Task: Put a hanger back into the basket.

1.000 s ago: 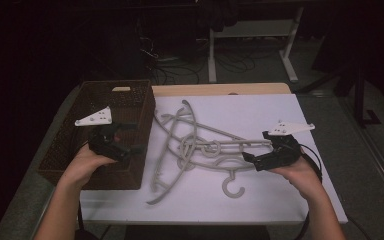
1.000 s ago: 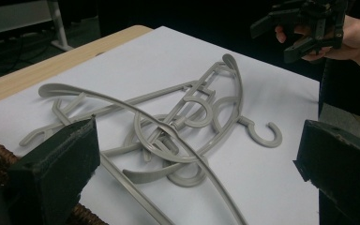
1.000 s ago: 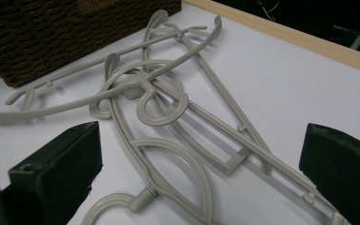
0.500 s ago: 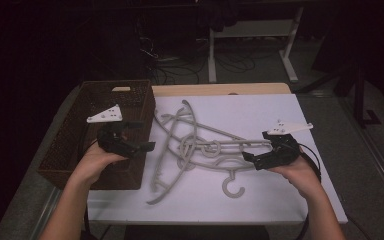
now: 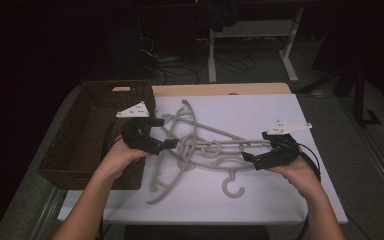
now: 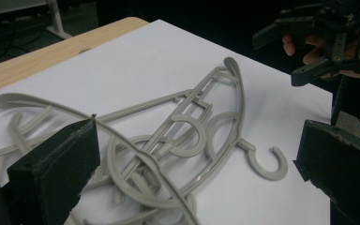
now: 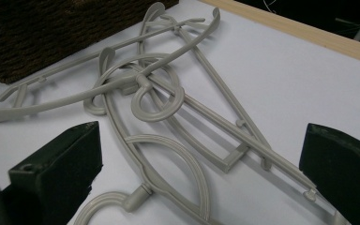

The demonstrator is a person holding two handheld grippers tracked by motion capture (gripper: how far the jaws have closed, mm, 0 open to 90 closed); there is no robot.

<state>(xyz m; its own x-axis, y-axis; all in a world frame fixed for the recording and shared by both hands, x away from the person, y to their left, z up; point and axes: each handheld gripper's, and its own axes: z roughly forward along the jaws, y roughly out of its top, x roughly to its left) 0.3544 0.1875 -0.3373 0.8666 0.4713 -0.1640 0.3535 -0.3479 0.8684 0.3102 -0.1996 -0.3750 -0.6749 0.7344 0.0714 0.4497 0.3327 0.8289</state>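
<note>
Both grippers, left gripper [image 5: 164, 134] and right gripper [image 5: 256, 151], hover jaws open at opposite ends of tangled grey hangers [image 5: 200, 147]. Best to pinch one topmost hanger and lift slowly toward the wicker basket [image 5: 75, 150] at left.

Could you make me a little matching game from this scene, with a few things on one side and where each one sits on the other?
Things:
1. basket
2. hangers
3. left gripper
4. right gripper

Places:
A. tangled pile in the middle of the white sheet
B. at the right end of the pile, jaws open
C. at the table's left edge
D. beside the basket, at the pile's left end

Pairs: 1-C, 2-A, 3-D, 4-B
</note>
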